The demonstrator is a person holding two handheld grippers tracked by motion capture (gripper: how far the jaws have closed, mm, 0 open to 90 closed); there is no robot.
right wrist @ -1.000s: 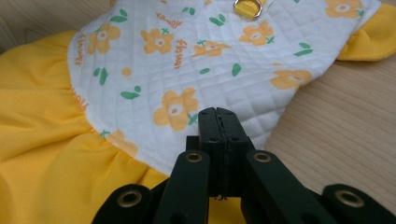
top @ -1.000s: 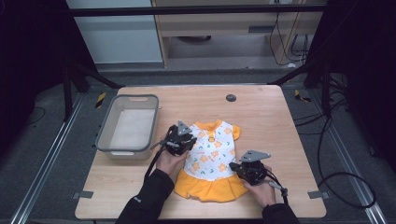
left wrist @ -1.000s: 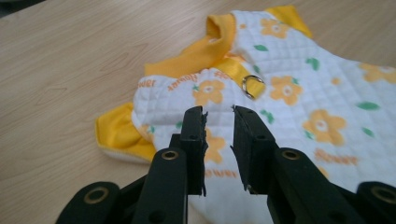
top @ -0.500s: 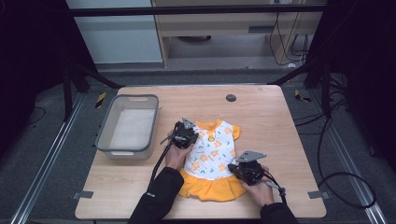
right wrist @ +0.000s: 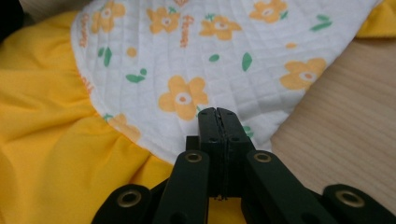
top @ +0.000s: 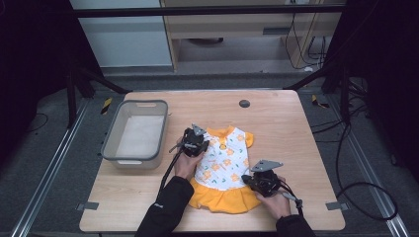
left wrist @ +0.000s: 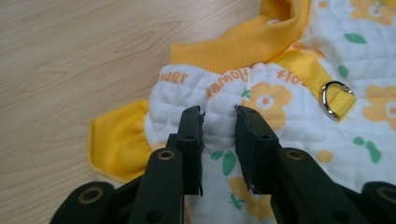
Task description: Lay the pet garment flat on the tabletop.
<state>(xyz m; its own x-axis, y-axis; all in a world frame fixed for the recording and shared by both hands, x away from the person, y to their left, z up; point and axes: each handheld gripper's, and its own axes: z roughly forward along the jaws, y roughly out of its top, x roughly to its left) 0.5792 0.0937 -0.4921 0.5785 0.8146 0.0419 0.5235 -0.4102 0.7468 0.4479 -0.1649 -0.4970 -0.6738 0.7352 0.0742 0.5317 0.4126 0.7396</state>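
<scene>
A small dress (top: 225, 163), white quilted with orange flowers and a yellow skirt, lies flat on the wooden table. My left gripper (top: 202, 144) is at its left shoulder. In the left gripper view the jaws (left wrist: 219, 126) have a raised fold of white dress (left wrist: 280, 107) fabric between them; they have just been opening a little, and the pads still touch the fold. A metal ring (left wrist: 337, 99) sits on a yellow strap nearby. My right gripper (top: 248, 178) rests at the skirt's right side, jaws (right wrist: 217, 112) shut tight, tips lying on the white hem of the dress (right wrist: 187, 56).
A grey plastic tray (top: 111, 143) stands left of the dress, close to my left hand. A small black disc (top: 244, 103) sits in the tabletop near the far edge. Bare wood (top: 296, 133) lies right of the dress.
My left gripper has shifted slightly away from me and to the right, settling onto the dress's shoulder. The right gripper has stayed where it was.
</scene>
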